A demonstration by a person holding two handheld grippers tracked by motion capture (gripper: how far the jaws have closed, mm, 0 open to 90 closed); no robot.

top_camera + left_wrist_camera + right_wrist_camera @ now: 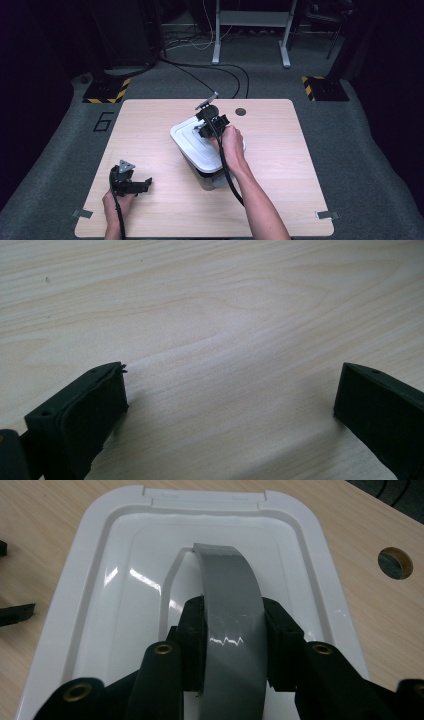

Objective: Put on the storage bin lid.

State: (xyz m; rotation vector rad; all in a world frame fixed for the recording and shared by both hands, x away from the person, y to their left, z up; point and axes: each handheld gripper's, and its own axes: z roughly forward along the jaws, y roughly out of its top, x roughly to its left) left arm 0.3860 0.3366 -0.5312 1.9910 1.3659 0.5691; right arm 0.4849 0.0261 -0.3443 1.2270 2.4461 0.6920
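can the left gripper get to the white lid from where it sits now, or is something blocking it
Probably yes. The left gripper rests open on the table near its front left corner, with bare wood between it and the white lid. The right gripper is already shut on the lid's grey handle, so only the lid's left edge is free.

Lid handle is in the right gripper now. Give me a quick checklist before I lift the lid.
1. Right gripper shut on the grey handle: ok.
2. Handle centred between the pads: ok.
3. White lid seated flat on the container: cannot tell; it looks offset in the high view.
4. Left gripper open and holding nothing: ok.
5. Container steadied against lifting with the lid: not ok, the left gripper is apart from it on the table.
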